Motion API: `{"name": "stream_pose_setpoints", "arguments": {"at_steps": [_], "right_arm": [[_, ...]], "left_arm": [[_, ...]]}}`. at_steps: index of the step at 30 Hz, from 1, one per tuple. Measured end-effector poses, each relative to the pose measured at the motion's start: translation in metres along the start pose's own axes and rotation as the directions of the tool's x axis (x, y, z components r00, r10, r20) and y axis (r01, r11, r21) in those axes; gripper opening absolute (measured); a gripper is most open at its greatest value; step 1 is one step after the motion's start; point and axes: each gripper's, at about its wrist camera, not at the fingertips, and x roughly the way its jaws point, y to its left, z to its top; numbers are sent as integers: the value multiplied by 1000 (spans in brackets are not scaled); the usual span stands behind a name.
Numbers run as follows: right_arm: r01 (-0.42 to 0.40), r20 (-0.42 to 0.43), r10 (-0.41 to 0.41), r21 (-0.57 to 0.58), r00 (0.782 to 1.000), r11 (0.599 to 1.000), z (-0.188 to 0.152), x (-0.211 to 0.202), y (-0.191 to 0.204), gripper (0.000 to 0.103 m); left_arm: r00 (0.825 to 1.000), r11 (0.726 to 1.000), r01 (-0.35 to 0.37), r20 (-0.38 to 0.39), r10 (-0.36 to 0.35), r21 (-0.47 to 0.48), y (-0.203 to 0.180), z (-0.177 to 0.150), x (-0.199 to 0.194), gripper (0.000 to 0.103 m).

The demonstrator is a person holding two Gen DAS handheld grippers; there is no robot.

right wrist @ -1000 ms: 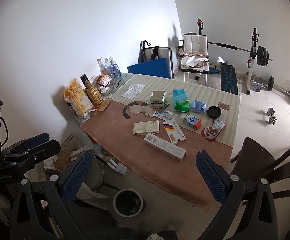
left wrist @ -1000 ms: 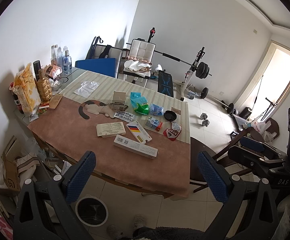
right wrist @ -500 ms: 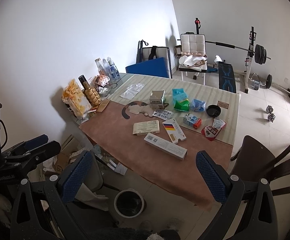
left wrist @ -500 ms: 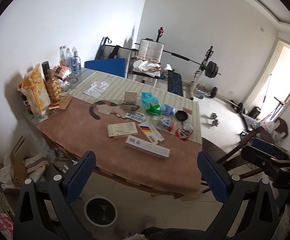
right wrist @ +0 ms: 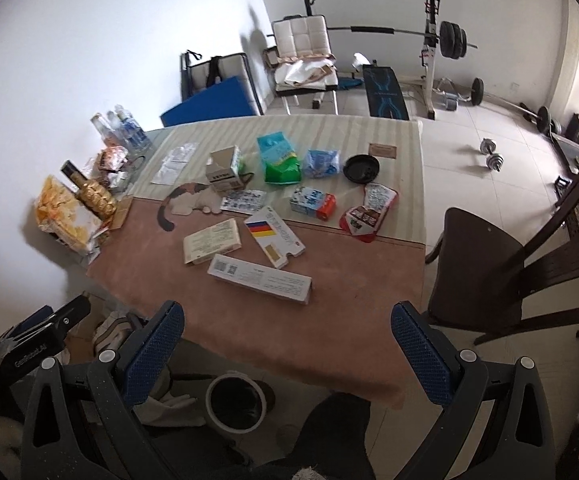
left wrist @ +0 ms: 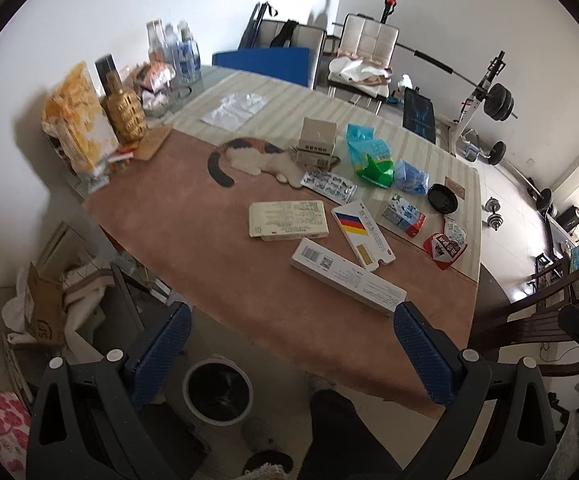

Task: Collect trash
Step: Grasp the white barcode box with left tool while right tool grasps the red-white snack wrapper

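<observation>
Hovering short of the table (left wrist: 193, 240), the left gripper (left wrist: 289, 344) has its jaws wide apart and holds nothing; the right gripper (right wrist: 287, 340) hangs likewise, spread and empty, above the near edge. Trash lies scattered over the tabletop: a long white box (left wrist: 347, 280) nearest the grippers, a striped card (left wrist: 363, 234) touching its far side, a flat cream box (left wrist: 287, 220) just left of that, and a blister pack (left wrist: 329, 186) beyond. Further back sit a small carton (left wrist: 317, 142), a green-and-blue bag (left wrist: 371, 156), a blue pouch (left wrist: 411, 176), a black lid (left wrist: 442, 198), a milk box (left wrist: 403, 216) and a red wrapper (left wrist: 445, 244). A bin (left wrist: 218, 392) stands on the floor below the near edge, between the grippers' fingers in both views. A snack bag (left wrist: 75, 120), gold bottle (left wrist: 123, 110) and water bottles (left wrist: 177, 56) crowd the far left corner. A dark chair (right wrist: 501, 276) stands right of the table, weights (right wrist: 491, 154) beyond it.
</observation>
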Motion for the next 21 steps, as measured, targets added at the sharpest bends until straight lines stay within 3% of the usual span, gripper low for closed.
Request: {"name": "stream_pose_setpoints", "arguments": {"at_steps": [6, 10, 15, 18, 21], "right_arm": [[91, -138, -77, 94, 987, 991, 62, 129, -65, 103], [125, -258, -91, 116, 962, 985, 97, 222, -105, 103], [185, -344, -144, 91, 928, 979, 123, 300, -135, 103], [191, -373, -145, 90, 917, 977, 135, 331, -144, 103], [198, -386, -149, 90, 910, 976, 145, 359, -148, 103]], "left_arm": [[979, 995, -23, -204, 3, -97, -42, 25, 113, 103], [942, 980, -42, -334, -26, -194, -59, 32, 183, 103], [886, 929, -52, -445, -126, -367, -66, 28, 261, 103], [863, 902, -62, -477, -167, -428, -68, 27, 291, 92], [857, 893, -88, -491, -158, -441, -68, 26, 306, 78]]}}
